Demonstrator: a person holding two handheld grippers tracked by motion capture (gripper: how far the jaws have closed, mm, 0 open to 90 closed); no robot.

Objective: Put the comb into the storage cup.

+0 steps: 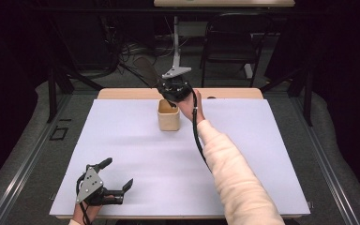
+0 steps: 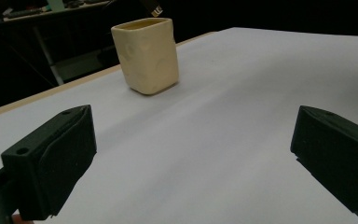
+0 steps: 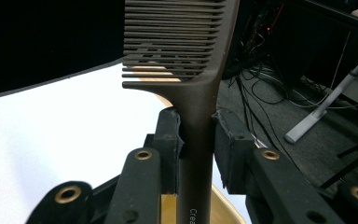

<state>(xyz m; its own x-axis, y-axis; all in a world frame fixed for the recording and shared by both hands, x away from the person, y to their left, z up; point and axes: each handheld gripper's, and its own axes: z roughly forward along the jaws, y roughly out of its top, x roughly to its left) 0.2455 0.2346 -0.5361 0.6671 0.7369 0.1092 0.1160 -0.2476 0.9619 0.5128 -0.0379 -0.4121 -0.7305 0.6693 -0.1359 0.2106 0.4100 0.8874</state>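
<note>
One broad bench (image 1: 136,154) under a pale sheet took up most of what I could see, with dark floor, cables and a chair behind it. Near its far edge stood a cream, square-sided cup (image 1: 168,116), upright, its mouth open to the ceiling. At the near left corner the left hand-held gripper (image 1: 117,176) lay low over the sheet with its jaws spread wide and nothing between them, well apart from the cup. From the right side a sleeved forearm reached across to the right hand-held gripper (image 1: 168,93), which hung just above the cup's rim. That gripper was clamped on the handle of a dark brown comb (image 3: 200,116), the pads pressing both sides of the handle just below the teeth, so the toothed end (image 1: 146,70) stuck up and away while the handle's lower end pointed into the cup's mouth. To my eye the comb was being stood in the cup, and the risk lay in the comb's length: let go at such a slant, the long toothed end might lever against the rim and tip the light cup over, or the comb might slide back out onto the sheet. A handle caught on the rim would push the cup toward the bench's far edge.
</note>
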